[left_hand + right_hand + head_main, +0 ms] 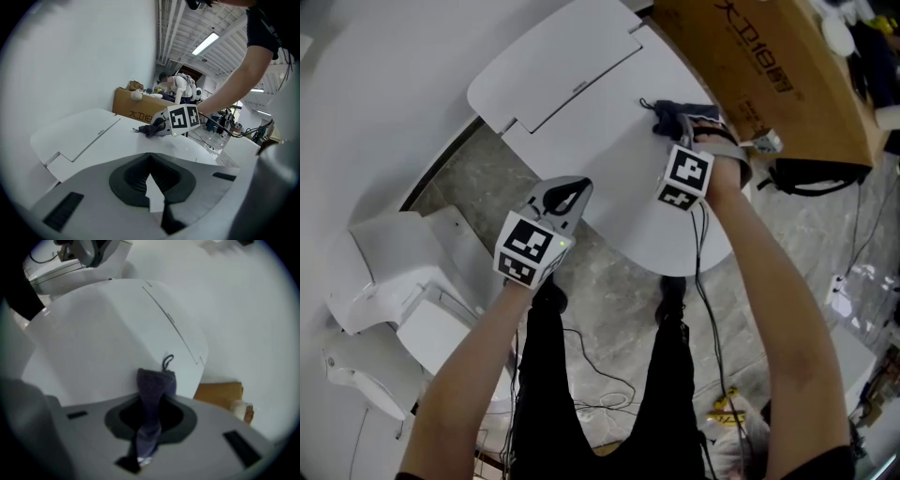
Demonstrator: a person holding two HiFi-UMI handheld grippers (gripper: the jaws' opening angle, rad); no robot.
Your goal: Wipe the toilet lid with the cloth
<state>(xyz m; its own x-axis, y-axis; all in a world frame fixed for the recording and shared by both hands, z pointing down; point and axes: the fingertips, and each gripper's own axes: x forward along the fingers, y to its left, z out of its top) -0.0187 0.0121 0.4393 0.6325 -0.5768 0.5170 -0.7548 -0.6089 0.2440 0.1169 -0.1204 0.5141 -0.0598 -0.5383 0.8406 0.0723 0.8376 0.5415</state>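
Two grippers are in view, with one cloth, one toilet lid and one cardboard box. The right gripper (149, 397), right of centre in the head view, is clenched on the dark blue cloth (155, 380). The cloth's free end lies on the white toilet lid (609, 155) near the lid's upper right edge, just beside the cardboard box (773, 70). A thin cord loop sticks out from the cloth's far end. The left gripper (566, 195) sits at the lid's lower left edge with its jaws closed together and nothing between them.

The part of the cloth inside the right gripper's jaws is hidden. The right forearm and its marker cube cover part of the lid. The box is cut off by the top of the frame. White fixtures at the lower left are hard to make out.
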